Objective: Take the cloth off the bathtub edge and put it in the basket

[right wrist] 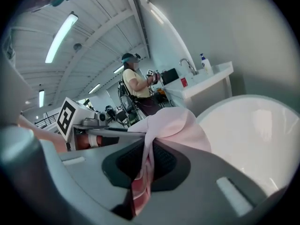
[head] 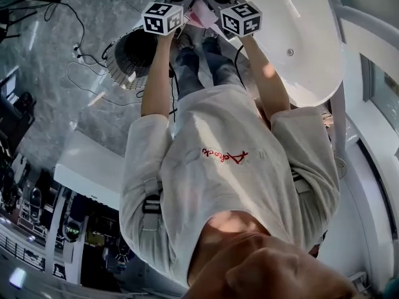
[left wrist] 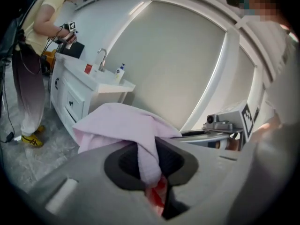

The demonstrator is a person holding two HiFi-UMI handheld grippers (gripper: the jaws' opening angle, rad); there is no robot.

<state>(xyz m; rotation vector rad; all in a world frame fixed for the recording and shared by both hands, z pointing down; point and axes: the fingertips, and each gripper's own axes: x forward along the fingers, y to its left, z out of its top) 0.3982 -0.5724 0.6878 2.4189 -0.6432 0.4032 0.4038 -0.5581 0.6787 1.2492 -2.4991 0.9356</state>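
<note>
My left tongs (left wrist: 149, 167) and right tongs (right wrist: 143, 167) pinch the cloth (left wrist: 124, 125) by the tub (right wrist: 255, 125); thin folds may slip out before the basket (head: 132, 58).

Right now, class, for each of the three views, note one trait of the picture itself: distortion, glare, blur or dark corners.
Head view: the white bathtub is nearly washed out, and the bottom edge is blurred. Left gripper view: black rounded corners, window frame bowed, cloth sharp. Right gripper view: same dark corners, ceiling strip light glaring.
</note>
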